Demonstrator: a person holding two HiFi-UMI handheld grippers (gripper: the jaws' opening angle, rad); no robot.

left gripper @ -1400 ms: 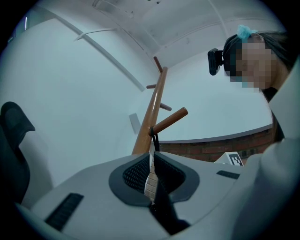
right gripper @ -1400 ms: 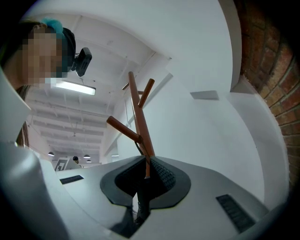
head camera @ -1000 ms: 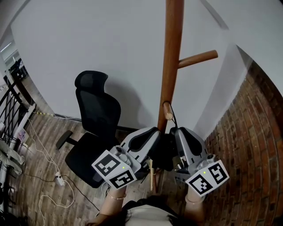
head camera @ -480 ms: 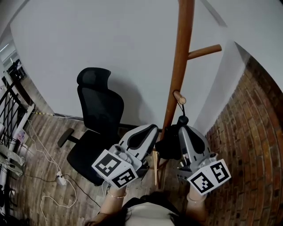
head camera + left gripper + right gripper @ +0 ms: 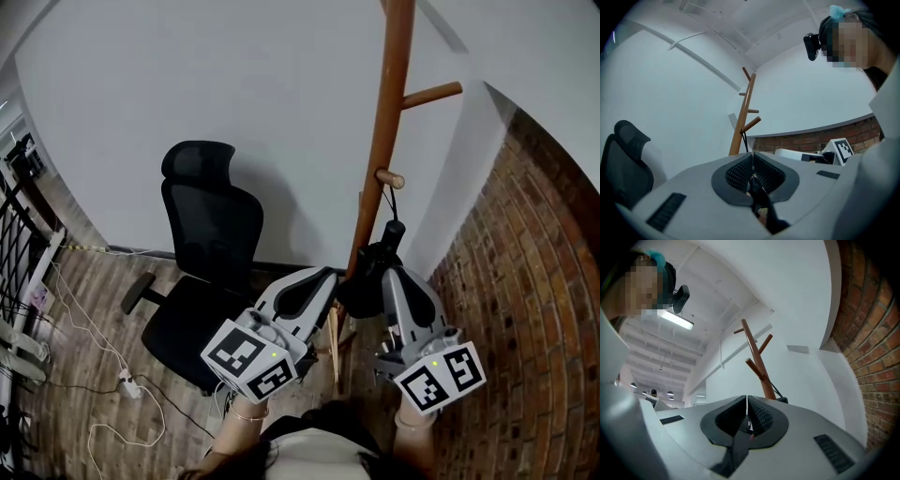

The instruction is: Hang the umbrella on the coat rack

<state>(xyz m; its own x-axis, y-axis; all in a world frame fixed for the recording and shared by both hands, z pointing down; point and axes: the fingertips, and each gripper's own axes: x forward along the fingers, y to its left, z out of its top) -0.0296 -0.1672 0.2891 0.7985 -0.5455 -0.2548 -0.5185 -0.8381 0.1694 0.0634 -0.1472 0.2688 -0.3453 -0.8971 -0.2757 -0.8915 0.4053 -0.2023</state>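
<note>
The umbrella (image 5: 362,292) is black and folded. It hangs by its thin strap (image 5: 387,201) from the lowest peg (image 5: 388,178) of the wooden coat rack (image 5: 387,103), just beside the pole. Its stubby handle points up toward that peg and its bundled body sits between my 2 grippers.

My left gripper (image 5: 329,276) has its jaws pressed together at the tips. A dark fold sits pinched low between the ribbed pads, which I read as the umbrella's cloth. In the left gripper view the strap runs down from the peg to the jaw tips. My right gripper (image 5: 386,273) is closed the same way, with only a hairline between the pads and a dark fold caught at their root. Its own view shows the strap slanting from the peg to the black handle just past the jaw.

The rack stands in a corner. The brick wall (image 5: 539,281) is on my right and the white wall (image 5: 206,84) is behind. A black office chair (image 5: 211,246) stands near the rack on my left. Beyond it, a white cable (image 5: 89,323) and a power strip (image 5: 127,382) lie on the wooden floor (image 5: 84,291).
</note>
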